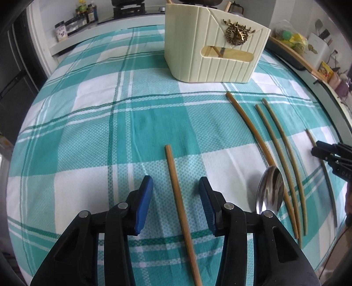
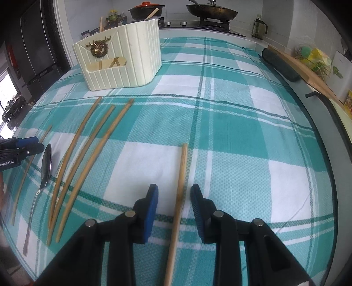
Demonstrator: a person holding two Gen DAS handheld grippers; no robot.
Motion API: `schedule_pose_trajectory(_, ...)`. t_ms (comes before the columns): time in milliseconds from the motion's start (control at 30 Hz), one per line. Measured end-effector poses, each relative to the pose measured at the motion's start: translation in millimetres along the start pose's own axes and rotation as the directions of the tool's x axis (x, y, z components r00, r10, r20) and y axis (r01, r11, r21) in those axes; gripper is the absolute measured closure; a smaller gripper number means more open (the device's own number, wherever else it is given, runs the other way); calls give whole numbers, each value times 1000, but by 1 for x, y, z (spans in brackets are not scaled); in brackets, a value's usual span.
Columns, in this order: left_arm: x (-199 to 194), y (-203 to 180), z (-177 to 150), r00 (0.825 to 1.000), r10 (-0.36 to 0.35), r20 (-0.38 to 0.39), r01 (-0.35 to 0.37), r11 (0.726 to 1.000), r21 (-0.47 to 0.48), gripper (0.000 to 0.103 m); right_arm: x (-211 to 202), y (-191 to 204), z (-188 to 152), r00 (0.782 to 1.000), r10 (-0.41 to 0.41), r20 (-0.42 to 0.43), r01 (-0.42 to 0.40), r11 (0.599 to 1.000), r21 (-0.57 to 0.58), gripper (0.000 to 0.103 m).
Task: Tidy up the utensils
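Observation:
A cream utensil holder [image 1: 211,50] with a gold emblem stands at the far side of the teal plaid cloth [image 1: 88,132]; sticks show through its slot. My left gripper [image 1: 175,182] is open, low over the cloth, with a wooden chopstick [image 1: 176,187] lying between its blue pads, untouched. To its right lie a metal spoon [image 1: 269,191] and three more chopsticks [image 1: 279,145]. My right gripper [image 2: 173,191] is also open, straddling another chopstick [image 2: 181,176] on the cloth, which lies nearer its right pad. The holder [image 2: 123,57] is far left in the right wrist view.
A stove with a frying pan [image 2: 211,11] and a lidded pot [image 2: 145,10] sits behind the table. A wooden board [image 2: 308,72] and a dark roll [image 2: 279,63] run along the right edge. Bottles and jars [image 1: 83,15] stand at the back left.

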State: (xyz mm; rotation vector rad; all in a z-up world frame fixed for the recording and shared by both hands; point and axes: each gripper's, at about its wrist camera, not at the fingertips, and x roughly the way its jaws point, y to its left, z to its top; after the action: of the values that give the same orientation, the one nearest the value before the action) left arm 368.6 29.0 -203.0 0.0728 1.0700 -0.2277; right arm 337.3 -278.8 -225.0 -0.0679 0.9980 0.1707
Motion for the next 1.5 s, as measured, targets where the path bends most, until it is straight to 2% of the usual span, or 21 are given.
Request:
schedule_pose_trajectory(100,4,2,9,1000,3,-9,-3,1000,-11,76,10,-1,18,1000,11,-11,-11,1000,3,72)
schedule_pose_trajectory(133,5,2,11,1000,4,-11,-4,1000,-15,79,13,0,22,1000,10,-10,-10,1000,3,75)
schedule_pose_trajectory(167,6,2,13,1000,10,-10,-10,1000,-16,87,15,0,26,1000,7,-11,-7,1000,0,84)
schedule_pose_trajectory(200,7,2,14,1000,14,-9,-14,1000,-14,95,18,0,29,1000,6,-11,-6,1000,1,87)
schedule_pose_trajectory(267,9,1,16,1000,12,-4,-12,1000,-16,97,22,-3,35,1000,5,-3,-5,1000,17,96)
schedule_pose_trajectory(467,-6,0,16,999,9,42,-8,1000,-30,99,19,-11,38,999,39,20,-41,997,69,96)
schedule_pose_trajectory(667,-62,5,16,988,1,153,5,999,-41,99,-25,-17,40,990,74,117,-86,992,97,96)
schedule_pose_trajectory(833,-123,4,10,965,-18,262,25,999,-21,99,-83,-14,39,971,100,215,-118,990,71,96)
schedule_pose_trajectory(1067,-198,1,-6,916,-56,396,65,998,-10,99,-166,-2,25,930,131,344,-139,990,0,96)
schedule_pose_trajectory(1300,-233,0,-11,878,-78,473,99,995,-20,99,-215,11,13,885,123,449,-121,992,-33,96)
schedule_pose_trajectory(1500,-250,1,-8,860,-85,503,109,994,-19,99,-232,24,16,851,102,515,-89,995,-50,96)
